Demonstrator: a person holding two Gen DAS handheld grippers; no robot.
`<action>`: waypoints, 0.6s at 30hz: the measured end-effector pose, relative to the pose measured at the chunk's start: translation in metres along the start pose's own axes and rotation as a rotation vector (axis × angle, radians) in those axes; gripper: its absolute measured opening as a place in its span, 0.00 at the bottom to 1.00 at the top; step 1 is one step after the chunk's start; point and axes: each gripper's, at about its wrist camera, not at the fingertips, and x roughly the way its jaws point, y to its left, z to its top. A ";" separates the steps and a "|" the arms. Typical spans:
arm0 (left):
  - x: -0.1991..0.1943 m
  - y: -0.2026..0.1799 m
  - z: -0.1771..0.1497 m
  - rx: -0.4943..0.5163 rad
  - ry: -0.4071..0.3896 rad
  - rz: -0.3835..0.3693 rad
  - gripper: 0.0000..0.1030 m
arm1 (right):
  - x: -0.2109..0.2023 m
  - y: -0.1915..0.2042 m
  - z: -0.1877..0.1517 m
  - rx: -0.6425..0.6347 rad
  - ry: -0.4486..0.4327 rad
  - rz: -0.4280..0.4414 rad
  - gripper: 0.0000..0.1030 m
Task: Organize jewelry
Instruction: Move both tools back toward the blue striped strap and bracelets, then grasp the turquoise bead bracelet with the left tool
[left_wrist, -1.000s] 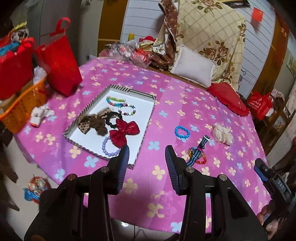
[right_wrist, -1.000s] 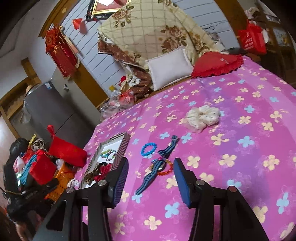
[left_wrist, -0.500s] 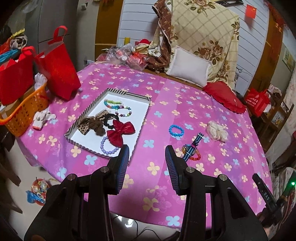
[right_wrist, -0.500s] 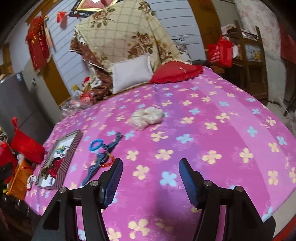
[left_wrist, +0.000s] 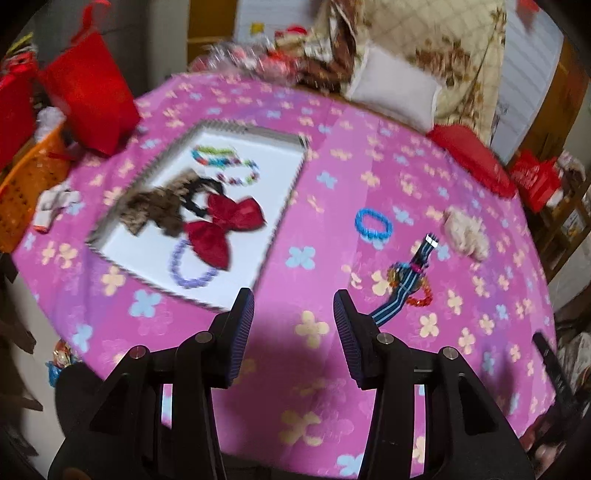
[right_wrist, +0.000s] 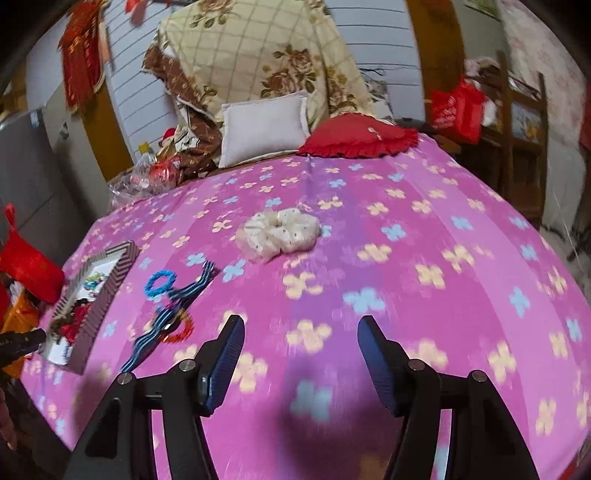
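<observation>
Pink floral desk (left_wrist: 369, 147) | tray (left_wrist: 288, 199) part-filled | blue bracelet (left_wrist: 373, 223), watch (left_wrist: 410, 280), scrunchie (right_wrist: 280, 232) right of tray | left gripper (left_wrist: 293, 314), right gripper (right_wrist: 301, 343): fingers parted, just widening, empty | step: approaching loose pieces | next: straddle one, close.

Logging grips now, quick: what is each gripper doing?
Left gripper: open, holding nothing, jaws just opening.
Right gripper: open, holding nothing, jaws just opening.

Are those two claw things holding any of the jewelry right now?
No. The left gripper and right gripper are both open with only tablecloth between their jaws, which have just been opening.
</observation>
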 end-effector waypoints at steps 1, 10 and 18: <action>0.011 -0.006 0.004 0.008 0.021 -0.006 0.43 | 0.012 -0.001 0.007 -0.011 -0.008 -0.001 0.60; 0.112 -0.088 0.058 0.161 0.107 -0.033 0.43 | 0.056 -0.032 0.010 0.052 0.005 0.046 0.60; 0.192 -0.097 0.093 0.152 0.182 -0.019 0.43 | 0.062 -0.044 0.004 0.070 0.014 0.083 0.60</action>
